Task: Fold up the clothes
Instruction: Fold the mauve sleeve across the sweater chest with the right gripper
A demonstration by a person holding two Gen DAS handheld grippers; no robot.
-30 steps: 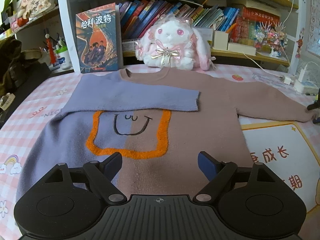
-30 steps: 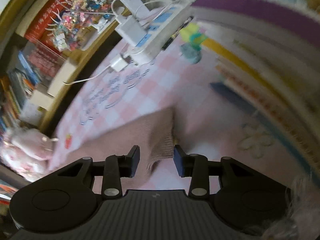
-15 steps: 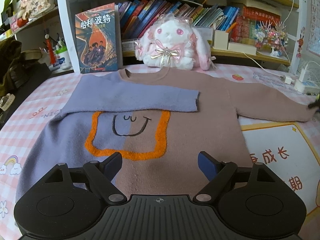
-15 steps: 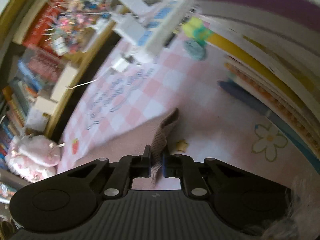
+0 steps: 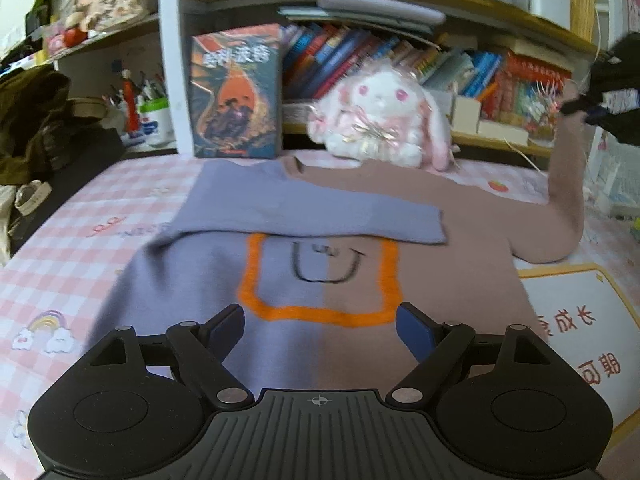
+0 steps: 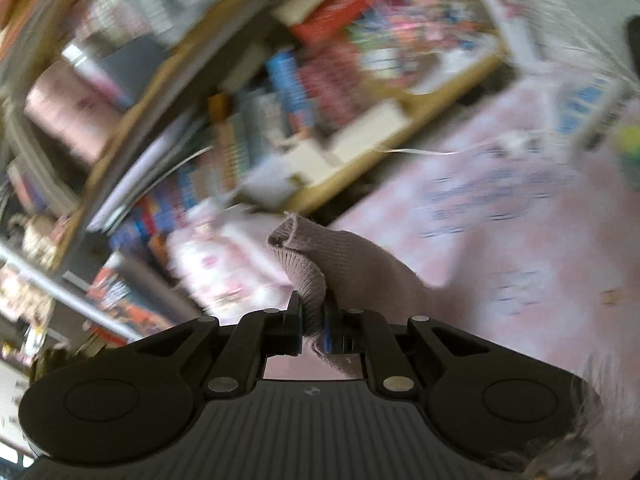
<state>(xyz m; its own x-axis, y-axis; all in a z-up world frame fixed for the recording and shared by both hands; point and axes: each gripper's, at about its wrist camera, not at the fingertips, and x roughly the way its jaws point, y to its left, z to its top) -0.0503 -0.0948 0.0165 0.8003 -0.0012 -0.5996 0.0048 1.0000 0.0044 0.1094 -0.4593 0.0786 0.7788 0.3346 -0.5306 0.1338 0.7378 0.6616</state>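
Pink checked table in front of crowded bookshelves, plush rabbit and an upright book at the far edge. Two-tone sweater lies flat, face up, mid-table; its lilac sleeve is folded across the chest. The brown sleeve rises off the table at far right, its cuff clamped between the right gripper fingers. Left gripper hovers over the near hem, fingers wide apart, holding nothing. Step in hand, likely: the second sleeve fold. Next calls for carrying the cuff left across the chest and laying it flat. Right view heavily motion-blurred; the sweater's near hem is hidden behind the left gripper body.
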